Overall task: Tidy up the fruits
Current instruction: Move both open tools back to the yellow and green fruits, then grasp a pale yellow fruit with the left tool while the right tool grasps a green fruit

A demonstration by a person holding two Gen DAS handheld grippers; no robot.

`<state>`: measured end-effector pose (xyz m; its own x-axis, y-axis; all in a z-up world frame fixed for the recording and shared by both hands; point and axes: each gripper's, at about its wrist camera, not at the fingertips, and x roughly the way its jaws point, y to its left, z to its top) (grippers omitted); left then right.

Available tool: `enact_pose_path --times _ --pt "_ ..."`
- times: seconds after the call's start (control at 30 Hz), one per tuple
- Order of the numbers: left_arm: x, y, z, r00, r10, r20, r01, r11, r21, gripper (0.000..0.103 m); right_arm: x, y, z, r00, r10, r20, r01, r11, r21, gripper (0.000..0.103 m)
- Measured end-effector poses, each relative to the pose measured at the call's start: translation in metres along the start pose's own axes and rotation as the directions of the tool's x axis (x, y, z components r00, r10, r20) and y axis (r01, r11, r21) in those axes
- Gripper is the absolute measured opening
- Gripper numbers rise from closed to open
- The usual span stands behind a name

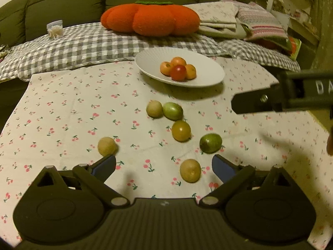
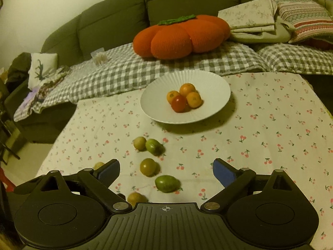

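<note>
Your left gripper is spread wide, holding nothing; from its camera you see the right gripper entering from the right edge, apart from the fruit. Your right gripper is likewise spread and empty, and only its view shows the table's left edge, with the floor beyond. The white plate sits near the far edge with four fruits: three orange, one red tomato. Six loose fruits lie on the cherry-print cloth — seemingly three tan, three greenish. The cloth's right half lies bare.
</note>
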<state>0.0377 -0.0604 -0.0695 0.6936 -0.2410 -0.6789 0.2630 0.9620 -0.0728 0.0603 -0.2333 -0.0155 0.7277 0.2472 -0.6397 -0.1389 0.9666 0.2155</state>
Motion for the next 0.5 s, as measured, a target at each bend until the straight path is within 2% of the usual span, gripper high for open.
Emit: enact_pose_path --times 0.13,0.2,0.23,0.3,0.37,0.4,0.5 --pt "0.007 -0.009 -0.006 0.999 -0.032 -0.01 0.033 0.998 0.047 0.076 0.007 -0.003 -0.004 1.0 -0.011 0.003 0.012 1.0 -0.025 0.095" --pt "0.011 -0.013 -0.008 0.999 -0.043 -0.017 0.044 0.997 0.064 0.06 0.011 -0.007 -0.005 1.0 -0.021 -0.007 0.021 1.0 -0.022 0.095" --pt "0.013 -0.014 -0.009 0.998 -0.052 -0.022 0.053 0.996 0.065 0.056 0.013 -0.009 -0.005 1.0 -0.021 -0.012 0.021 1.0 -0.014 0.095" --pt "0.017 -0.017 -0.011 0.998 -0.065 -0.026 0.067 0.995 0.069 0.039 0.016 -0.012 -0.005 1.0 -0.017 -0.02 0.017 1.0 -0.005 0.091" --pt "0.019 -0.022 -0.013 0.998 -0.052 -0.021 0.054 0.994 0.099 0.033 0.02 -0.013 -0.007 0.999 -0.008 -0.035 0.008 1.0 0.001 0.086" --pt "0.019 -0.023 -0.014 0.999 -0.044 -0.015 0.045 0.992 0.116 0.024 0.022 -0.013 -0.007 0.999 -0.005 -0.043 0.005 1.0 0.001 0.085" --pt "0.015 -0.019 -0.014 0.998 -0.057 -0.022 0.058 0.994 0.089 0.024 0.027 -0.012 -0.01 0.998 0.0 -0.059 0.0 1.0 -0.011 0.077"
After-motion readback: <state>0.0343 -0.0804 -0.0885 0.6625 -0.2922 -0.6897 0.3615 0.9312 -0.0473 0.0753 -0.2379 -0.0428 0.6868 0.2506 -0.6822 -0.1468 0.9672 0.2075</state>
